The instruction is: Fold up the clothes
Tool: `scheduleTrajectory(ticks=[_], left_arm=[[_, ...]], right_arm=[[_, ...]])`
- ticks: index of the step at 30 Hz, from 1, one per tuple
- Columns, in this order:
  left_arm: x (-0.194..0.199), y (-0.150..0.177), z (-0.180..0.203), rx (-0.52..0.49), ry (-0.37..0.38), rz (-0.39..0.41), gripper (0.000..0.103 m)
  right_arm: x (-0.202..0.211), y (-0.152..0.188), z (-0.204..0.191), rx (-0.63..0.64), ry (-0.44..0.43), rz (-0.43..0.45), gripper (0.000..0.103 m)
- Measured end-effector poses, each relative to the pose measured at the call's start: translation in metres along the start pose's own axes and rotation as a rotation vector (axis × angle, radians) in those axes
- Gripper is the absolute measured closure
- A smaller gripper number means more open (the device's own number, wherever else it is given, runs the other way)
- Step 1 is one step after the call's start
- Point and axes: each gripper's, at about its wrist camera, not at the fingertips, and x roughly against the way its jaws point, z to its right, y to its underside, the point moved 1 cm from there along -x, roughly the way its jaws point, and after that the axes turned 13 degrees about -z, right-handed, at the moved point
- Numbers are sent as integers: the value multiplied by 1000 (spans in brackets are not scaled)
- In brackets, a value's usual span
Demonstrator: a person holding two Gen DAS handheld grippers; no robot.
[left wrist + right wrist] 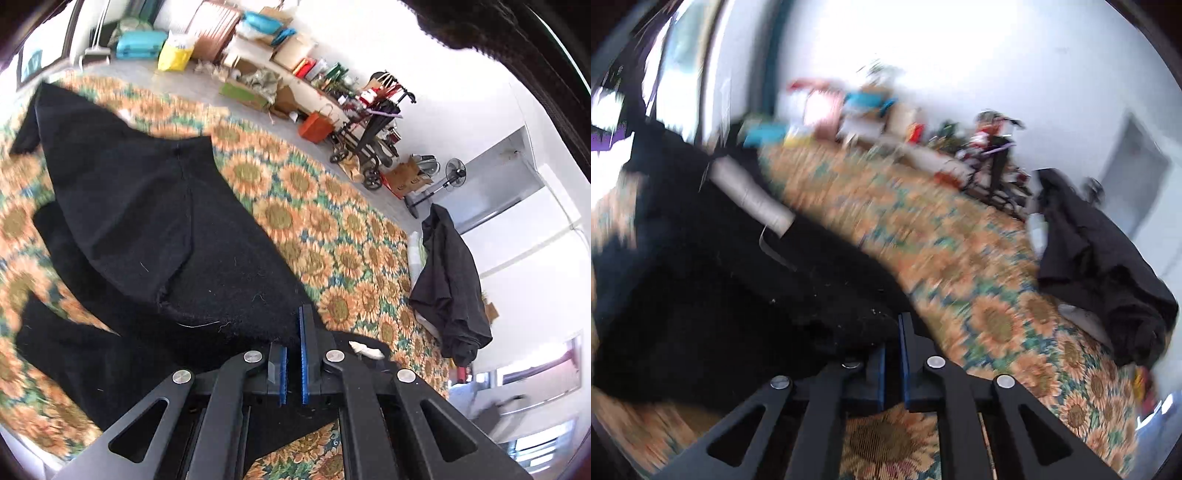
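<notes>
While you are holding both grippers low over the bed, you are clamping black cloth in each of them. Your left gripper (293,332) is pinching the near edge of the black garment (147,206) between its blue pads (304,354), jaws drawn almost together, and the fabric is rising from that pinch in a lifted flap. Your right gripper (894,339) is likewise clenched, with the same dark cloth bunching against its tips, though blur is hiding exactly how much fabric is sitting between the pads.

Beyond the fingers, the garment is lying spread and rumpled across the sunflower bedspread (295,206), one part raised, the rest draped flat with a dark limb trailing towards the far corner. In the right wrist view a pale grey strip (753,195) is crossing it; what that is I cannot tell.

Judging by this, you are only starting: no neat fold is showing yet, and the first fold is merely being lifted.

Further off, a second dark garment (448,284) is hanging in a heap at the bed's far edge, waiting unfolded.
</notes>
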Motion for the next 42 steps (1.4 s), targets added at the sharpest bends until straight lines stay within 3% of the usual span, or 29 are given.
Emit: scheduleTrajectory(ticks=[3, 5, 7, 12, 15, 19, 21, 24, 30, 32, 34, 35, 37, 39, 40, 42], left_arm=[[41, -1, 27, -82, -73, 50, 98], [79, 1, 58, -166, -144, 125, 98], [130, 5, 82, -223, -148, 182, 98], [285, 36, 122, -311, -44, 393, 98], [378, 86, 146, -393, 22, 608, 98], [443, 129, 143, -432, 127, 751, 98], [448, 133, 136, -432, 133, 764, 98], [439, 125, 131, -421, 100, 739, 98], [346, 53, 149, -353, -12, 589, 98], [329, 36, 160, -335, -36, 591, 98], [326, 19, 168, -329, -56, 626, 98], [339, 20, 172, -341, -41, 682, 98], [390, 40, 180, -418, -17, 824, 98], [403, 58, 178, -483, -74, 912, 98], [400, 61, 172, -485, -95, 905, 98], [366, 50, 143, -437, -113, 815, 98]], right_arm=[[44, -30, 10, -24, 25, 86, 97], [80, -51, 6, 16, 79, 154, 97], [121, -70, 1, 43, 139, 238, 97], [259, -108, 6, 5, 155, 513, 97], [356, -114, 1, -2, 207, 721, 97], [447, -107, -10, 11, 236, 897, 97], [465, -99, -17, 27, 245, 939, 96], [465, -97, -26, 45, 252, 926, 96], [376, -152, -23, 48, 310, 715, 96], [344, -174, -22, 46, 369, 660, 96], [341, -189, -26, 34, 454, 692, 96], [352, -192, -27, 24, 469, 735, 96], [383, -188, -29, -4, 464, 858, 96], [406, -178, -33, 3, 452, 952, 96], [409, -174, -38, 33, 447, 967, 96], [394, -160, -52, 92, 423, 944, 96]])
